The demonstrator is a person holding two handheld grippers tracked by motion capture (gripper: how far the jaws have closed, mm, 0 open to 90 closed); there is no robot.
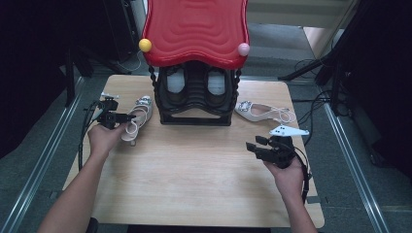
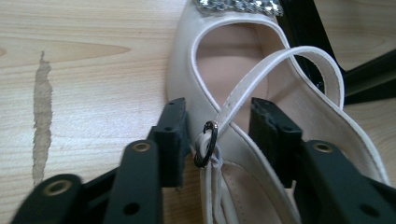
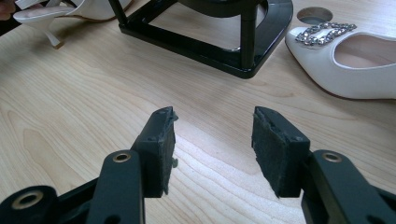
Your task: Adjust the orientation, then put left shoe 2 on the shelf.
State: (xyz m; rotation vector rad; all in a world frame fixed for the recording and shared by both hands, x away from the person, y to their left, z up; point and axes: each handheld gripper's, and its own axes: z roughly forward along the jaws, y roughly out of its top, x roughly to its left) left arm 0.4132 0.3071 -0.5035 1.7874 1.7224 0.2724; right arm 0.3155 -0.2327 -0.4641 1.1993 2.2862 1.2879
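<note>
Now the left tool (image 2: 216, 135) straddles the strap and small ring (image 2: 206, 144) at the heel end of the left shoe (image 1: 137, 118), which lies on the table (image 1: 194, 170) just left of the black rack (image 1: 195, 97); its jaws are partly open, not yet pressing anything. Likely risk: they may pinch only the thin strap, so the shoe swings or slips out when lifted. The right tool (image 3: 212, 140) hangs wide and empty over bare wood. The second shoe (image 1: 260, 112) lies right of the rack, whose base and red top (image 1: 194, 31) crowd any lift path
</note>
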